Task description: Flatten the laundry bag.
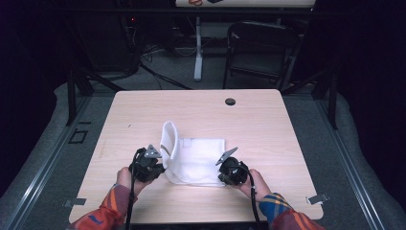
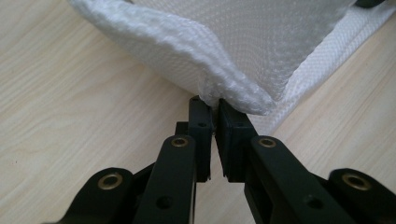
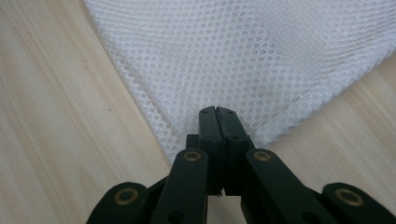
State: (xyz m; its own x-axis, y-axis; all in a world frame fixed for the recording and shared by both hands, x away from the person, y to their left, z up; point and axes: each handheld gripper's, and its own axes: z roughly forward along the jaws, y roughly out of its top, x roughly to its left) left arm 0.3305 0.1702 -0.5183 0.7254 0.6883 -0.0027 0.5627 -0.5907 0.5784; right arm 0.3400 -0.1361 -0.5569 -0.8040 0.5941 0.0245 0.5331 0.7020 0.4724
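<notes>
1. Person's sleeves, plaid in orange and blue, enter the high view at the 6 o'clock edge; one hand grips each tool.
2. Left gripper (image 1: 160, 165): at about 7 o'clock from the table's centre. Its own view shows the jaws (image 2: 215, 105) pinching a bunched corner of the white mesh cloth (image 2: 243, 42), pads nearly together with fabric pressed between them.
3. Right gripper (image 1: 225, 176): at about 5 o'clock from the table's centre. Its own view shows the jaws (image 3: 218, 114) pressed tight together on the edge of the cloth (image 3: 243, 51), the netting fanning out beyond the tips.
4. White mesh cloth (image 1: 196, 160): lies on the near middle of the table (image 1: 268, 124), between the two grippers. Its left side stands lifted and curled upward, reaching toward 12 o'clock; the rest lies flat. A denser woven hem shows along one edge in the left gripper view.
5. Round dark grommet (image 1: 230, 101): set in the tabletop at 12 o'clock, well apart from the cloth.
6. Dark folding chair (image 1: 261, 48): on the floor beyond the table's far edge, toward 1 o'clock.
</notes>
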